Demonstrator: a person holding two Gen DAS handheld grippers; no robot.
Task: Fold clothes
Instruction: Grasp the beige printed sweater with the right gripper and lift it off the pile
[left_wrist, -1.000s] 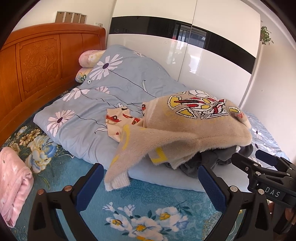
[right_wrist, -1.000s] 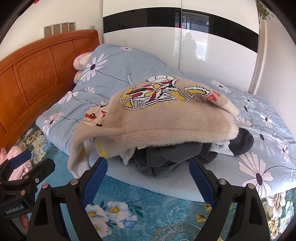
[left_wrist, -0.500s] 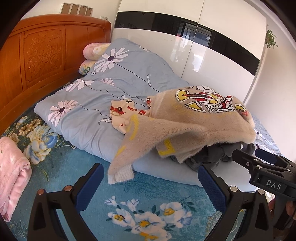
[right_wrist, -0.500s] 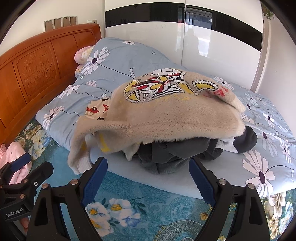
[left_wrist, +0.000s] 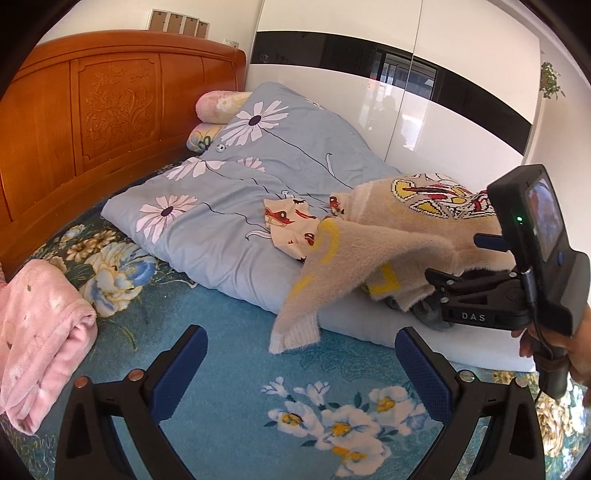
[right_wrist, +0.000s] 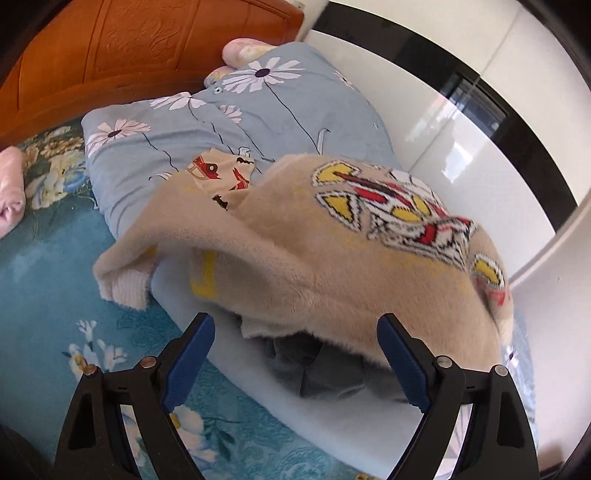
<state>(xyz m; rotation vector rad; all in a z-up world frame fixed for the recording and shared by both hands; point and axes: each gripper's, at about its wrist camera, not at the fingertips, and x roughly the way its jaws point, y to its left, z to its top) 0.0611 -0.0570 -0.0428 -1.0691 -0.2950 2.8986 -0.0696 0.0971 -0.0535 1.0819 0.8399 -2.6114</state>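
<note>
The fuzzy beige knitted sweater with a red, yellow and white motif (left_wrist: 399, 236) (right_wrist: 332, 251) lies crumpled on top of a heap of clothes on the near right part of the blue daisy-print quilt (left_wrist: 229, 206) (right_wrist: 147, 147). One ribbed cuff hangs over the quilt edge toward the teal floral bedspread (left_wrist: 236, 369). Dark grey garments (right_wrist: 317, 369) lie beneath the sweater; a cream printed garment (left_wrist: 291, 225) lies to its left. The left gripper (left_wrist: 301, 365) hovers above the bedspread, fingers spread and empty. The right gripper (right_wrist: 295, 358) sits just before the sweater hem, fingers apart, holding nothing. A folded pink fleece blanket (left_wrist: 40, 339) lies near left.
</note>
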